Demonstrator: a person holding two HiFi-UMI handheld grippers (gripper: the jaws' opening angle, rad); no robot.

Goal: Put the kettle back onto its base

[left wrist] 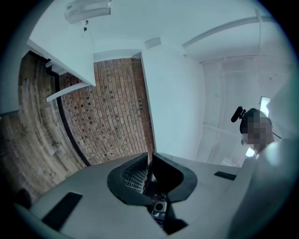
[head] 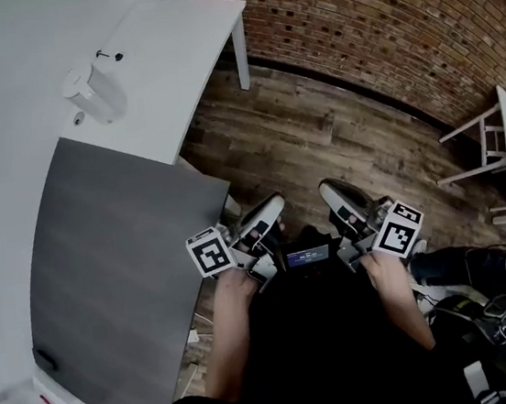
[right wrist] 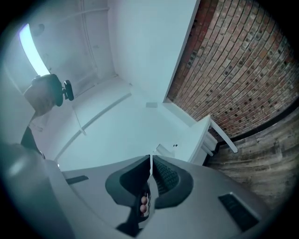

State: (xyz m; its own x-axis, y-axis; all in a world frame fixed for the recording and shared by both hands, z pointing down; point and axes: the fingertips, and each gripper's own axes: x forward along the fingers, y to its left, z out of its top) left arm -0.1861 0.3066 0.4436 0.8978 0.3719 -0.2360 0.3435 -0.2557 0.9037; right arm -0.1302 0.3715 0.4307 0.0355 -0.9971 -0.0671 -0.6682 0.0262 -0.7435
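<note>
White rounded kettle [head: 92,91] on smooth table [head: 191,47]

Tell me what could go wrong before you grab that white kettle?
Both the left gripper and the right gripper are shut, so they might just knock the kettle unless opened first. The grey table corner sits close beside the left gripper and might get bumped. Cables on the floor could trip feet.

Kettle [head: 90,91] on table [head: 189,50] (far left)
</note>
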